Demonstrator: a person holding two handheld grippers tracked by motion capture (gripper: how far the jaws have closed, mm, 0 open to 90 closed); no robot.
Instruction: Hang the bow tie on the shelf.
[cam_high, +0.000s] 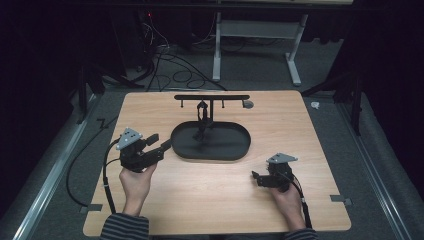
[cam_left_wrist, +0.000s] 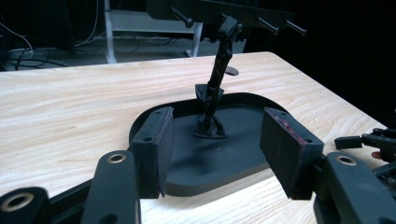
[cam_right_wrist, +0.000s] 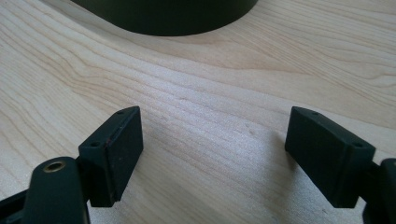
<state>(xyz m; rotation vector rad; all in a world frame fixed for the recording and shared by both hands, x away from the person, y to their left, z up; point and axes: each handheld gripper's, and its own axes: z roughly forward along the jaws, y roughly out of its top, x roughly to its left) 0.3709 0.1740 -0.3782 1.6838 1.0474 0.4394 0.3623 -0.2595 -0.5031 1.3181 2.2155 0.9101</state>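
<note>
We held the left gripper (cam_high: 159, 143) with jaws apart at the left rim of the black stand's tray (cam_high: 235, 150), mid-frame; the right gripper (cam_high: 256, 177), lower right, also gaped, empty.

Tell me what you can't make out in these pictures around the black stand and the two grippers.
- Dark thing hanging on the stand: black on black, too small in the high view to identify.
- Stand's crossbar: cut off by the left gripper view's top edge.
- Tray: mostly beyond the right gripper view's top edge.
- Small grey thing behind the stand: too small.
</note>
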